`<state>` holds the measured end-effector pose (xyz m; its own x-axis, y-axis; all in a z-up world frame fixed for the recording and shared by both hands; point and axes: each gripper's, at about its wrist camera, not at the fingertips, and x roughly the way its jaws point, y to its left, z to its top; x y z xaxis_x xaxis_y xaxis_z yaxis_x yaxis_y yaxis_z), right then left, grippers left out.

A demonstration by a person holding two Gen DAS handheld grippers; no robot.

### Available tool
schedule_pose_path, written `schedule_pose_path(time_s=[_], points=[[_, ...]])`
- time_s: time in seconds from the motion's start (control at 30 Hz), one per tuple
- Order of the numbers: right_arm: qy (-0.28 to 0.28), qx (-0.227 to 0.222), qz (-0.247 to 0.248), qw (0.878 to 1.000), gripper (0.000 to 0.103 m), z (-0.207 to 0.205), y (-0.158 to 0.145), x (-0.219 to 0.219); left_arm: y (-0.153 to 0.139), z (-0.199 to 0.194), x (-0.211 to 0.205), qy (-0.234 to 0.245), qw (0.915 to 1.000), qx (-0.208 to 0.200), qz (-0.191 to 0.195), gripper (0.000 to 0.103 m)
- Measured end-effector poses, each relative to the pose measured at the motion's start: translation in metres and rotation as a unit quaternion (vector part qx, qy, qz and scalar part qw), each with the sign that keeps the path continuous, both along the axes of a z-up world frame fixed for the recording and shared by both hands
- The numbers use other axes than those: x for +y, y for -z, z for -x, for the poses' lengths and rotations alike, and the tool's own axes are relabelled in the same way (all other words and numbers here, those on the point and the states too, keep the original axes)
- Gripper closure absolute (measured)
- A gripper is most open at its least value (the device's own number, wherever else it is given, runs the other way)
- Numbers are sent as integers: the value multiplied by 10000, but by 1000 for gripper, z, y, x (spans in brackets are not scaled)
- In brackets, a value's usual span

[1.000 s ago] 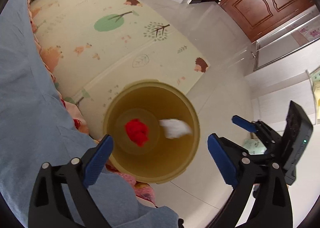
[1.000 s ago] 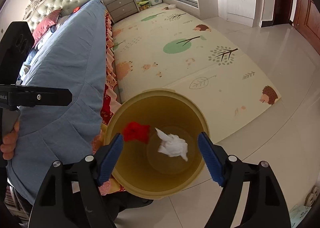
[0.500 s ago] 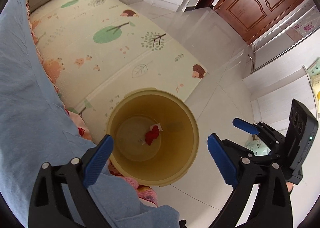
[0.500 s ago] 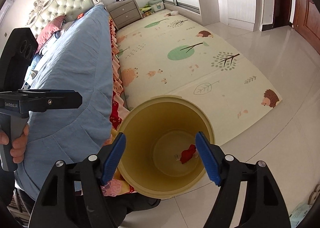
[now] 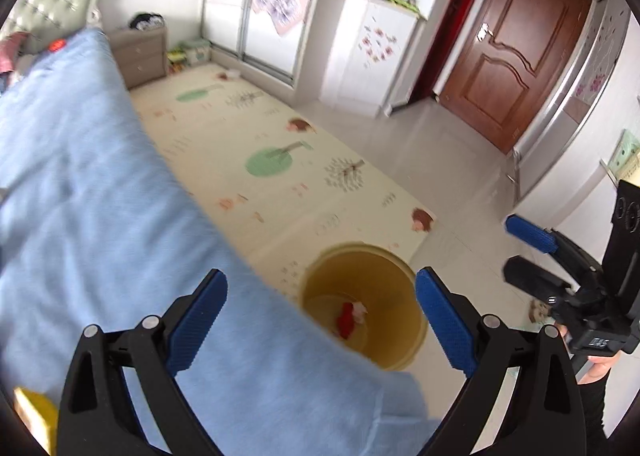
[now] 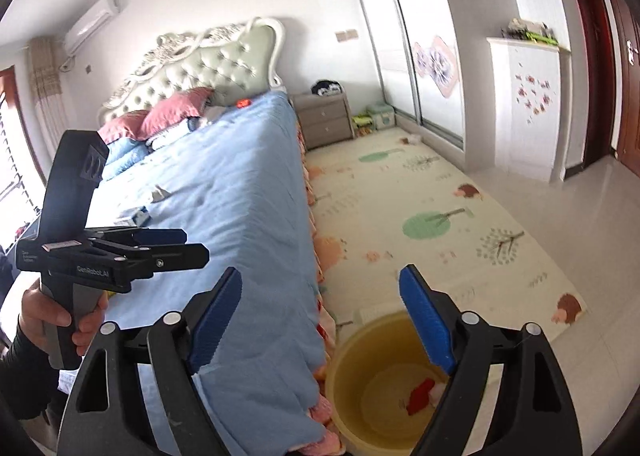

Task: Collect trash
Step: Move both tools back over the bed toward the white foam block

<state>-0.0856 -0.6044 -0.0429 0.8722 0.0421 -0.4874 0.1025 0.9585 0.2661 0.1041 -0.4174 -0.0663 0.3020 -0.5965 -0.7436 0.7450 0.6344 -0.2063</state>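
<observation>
A yellow bin point(image 5: 404, 340) stands on the floor by the bed's corner; it also shows in the right wrist view point(image 6: 352, 396). A red scrap point(image 5: 346, 322) and a white crumpled paper point(image 5: 359, 308) lie at its bottom; the red scrap point(image 6: 419, 396) shows from the right too. My left gripper point(image 5: 320, 320) is open and empty above the bed's edge. My right gripper point(image 6: 320, 320) is open and empty, above the bed's corner and the bin. Small scraps point(image 6: 158, 192) lie on the blue bedspread point(image 6: 224, 216), and a red one point(image 6: 243, 102) near the pillows.
A patterned play mat point(image 6: 440, 224) covers the floor beside the bed. A grey nightstand point(image 6: 326, 118) stands at the bed's head. A white wardrobe point(image 5: 372, 52) and a brown door point(image 5: 516, 68) are at the far side. A yellow object point(image 5: 36, 412) lies at the left view's lower left.
Both grippers rose and tilted up away from the bin, now facing across the bed and room. The red and white scraps dropped to the bin's bottom.
</observation>
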Motion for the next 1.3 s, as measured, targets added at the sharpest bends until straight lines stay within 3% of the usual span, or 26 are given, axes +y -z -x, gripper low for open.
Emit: schedule_pose_path(time_s=[0.13, 0.23, 0.47, 0.73, 0.97, 1.1, 1.3], points=[[-351, -760, 356, 9959, 14, -3, -24, 53, -23, 0, 75, -544, 9971, -492, 193, 7], [-735, -1053, 526, 9903, 10, -12, -36, 95, -39, 1, 129, -974, 9911, -867, 269, 6], [-1673, -1418, 416, 9748, 8, -42, -54, 187, -63, 15, 256, -1994, 9653, -1642, 377, 4], [-2506, -1373, 85, 9583, 8, -73, -58, 286, -63, 11, 376, -2889, 9410, -1746, 228, 4], [-2974, -1369, -27, 9449, 8, -86, -62, 360, -50, 11, 451, -3367, 9268, -1650, 209, 4], [-3168, -1307, -76, 9394, 8, -89, -62, 392, -40, 11, 482, -3559, 9205, -1595, 242, 4], [-3326, -1163, -118, 9358, 8, -95, -59, 427, -15, 7, 512, -3627, 9216, -1374, 165, 4]])
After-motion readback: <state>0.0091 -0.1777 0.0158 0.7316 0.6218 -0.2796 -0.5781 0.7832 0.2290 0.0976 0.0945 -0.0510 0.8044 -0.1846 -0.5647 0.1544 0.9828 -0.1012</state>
